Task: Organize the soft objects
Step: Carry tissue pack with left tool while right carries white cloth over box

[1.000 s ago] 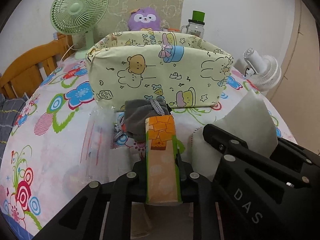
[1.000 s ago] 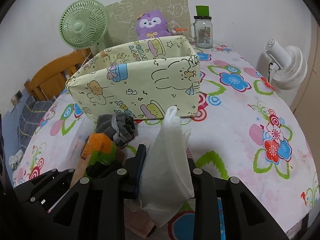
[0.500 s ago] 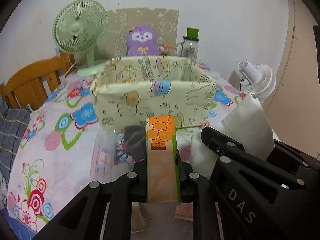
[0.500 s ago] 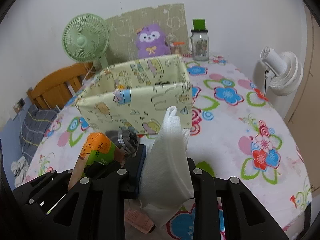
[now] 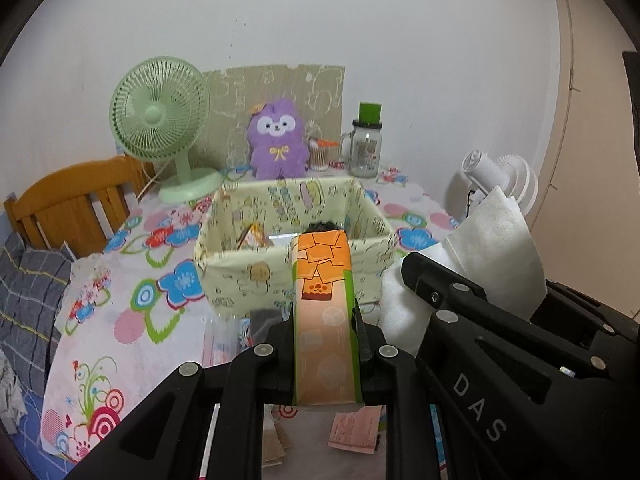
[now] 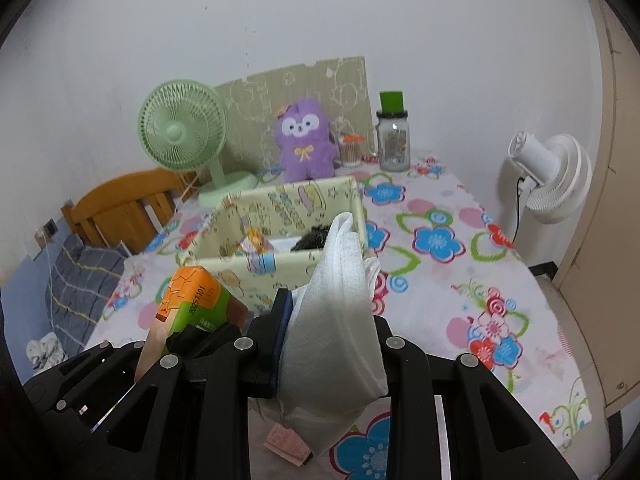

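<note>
Left wrist view: left gripper (image 5: 325,332) is clamped tight on an orange-and-green packet (image 5: 325,312), which stands upright between the jaws w/ its top edge overlapping the near wall of the fabric storage box (image 5: 256,276). The box is pale yellow w/ cartoon print and sits mid-table on the floral tablecloth (image 5: 120,280). Inside the box: a dark fuzzy item (image 5: 322,227) just behind the packet top, and a small colourful pack (image 5: 252,236) toward the box's left side. Just in front of the box, a dark grey cloth (image 5: 262,318) lies on the cloth. To the box's right, the right gripper (image 5: 472,300) holds a white paper towel wad (image 5: 496,248). Behind the box: purple plush (image 5: 277,140), green desk fan (image 5: 160,116) behind-left, lidded glass mug (image 5: 366,146) behind-right. A white fan (image 5: 500,176) stands off the box's right, beyond the table edge.

Right wrist view: right gripper (image 6: 326,332) jaws are closed narrow, pinching the white paper towel wad (image 6: 336,312); the wad's tip reaches up over the near-right corner of the fabric storage box (image 6: 248,268). Left of it, the orange-and-green packet (image 6: 192,300) sits in the left gripper (image 6: 188,336), near the box's front-left. Dark fuzzy item (image 6: 310,238) and colourful pack (image 6: 252,240) lie inside the box. A pink slip (image 6: 286,444) lies on the table well in front of the box, below the gripper.
</note>
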Available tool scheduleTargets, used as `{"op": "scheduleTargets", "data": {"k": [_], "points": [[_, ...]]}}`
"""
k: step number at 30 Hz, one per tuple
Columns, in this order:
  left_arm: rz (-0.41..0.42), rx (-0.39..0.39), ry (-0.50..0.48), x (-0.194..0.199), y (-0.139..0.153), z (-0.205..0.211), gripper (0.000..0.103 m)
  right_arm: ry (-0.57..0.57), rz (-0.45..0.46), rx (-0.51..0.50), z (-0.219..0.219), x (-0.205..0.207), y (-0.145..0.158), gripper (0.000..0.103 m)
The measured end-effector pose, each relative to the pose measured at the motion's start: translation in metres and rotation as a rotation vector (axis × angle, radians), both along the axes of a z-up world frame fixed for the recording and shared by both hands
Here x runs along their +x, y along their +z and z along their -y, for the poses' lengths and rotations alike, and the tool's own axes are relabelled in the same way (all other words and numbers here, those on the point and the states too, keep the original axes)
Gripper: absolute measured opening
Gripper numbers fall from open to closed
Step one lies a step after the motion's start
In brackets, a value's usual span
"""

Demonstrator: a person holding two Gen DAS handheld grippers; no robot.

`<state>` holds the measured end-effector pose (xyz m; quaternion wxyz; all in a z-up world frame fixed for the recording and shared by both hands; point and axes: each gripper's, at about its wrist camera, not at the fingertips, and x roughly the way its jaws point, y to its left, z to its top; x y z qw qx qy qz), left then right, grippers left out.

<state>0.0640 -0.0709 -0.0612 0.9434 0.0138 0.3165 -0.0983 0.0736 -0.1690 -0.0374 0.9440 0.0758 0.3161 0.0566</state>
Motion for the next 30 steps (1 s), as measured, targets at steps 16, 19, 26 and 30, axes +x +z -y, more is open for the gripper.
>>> {"op": "scheduleTargets", "data": {"k": [16, 19, 26, 30], "points": [[0.087, -0.014, -0.012, -0.007, 0.041, 0.002, 0.016, -0.002, 0.089, -0.006, 0.006, -0.006, 0.046, 0.031], [0.097, -0.012, -0.015, -0.005, 0.045, 0.003, 0.016, -0.005, 0.095, -0.006, 0.006, -0.004, 0.05, 0.031], [0.107, -0.011, -0.019, 0.007, 0.05, 0.003, 0.016, -0.011, 0.104, -0.005, 0.006, 0.008, 0.054, 0.031], [0.108, -0.012, -0.019, 0.018, 0.051, 0.003, 0.016, -0.014, 0.103, -0.007, 0.005, 0.019, 0.056, 0.031]]}}
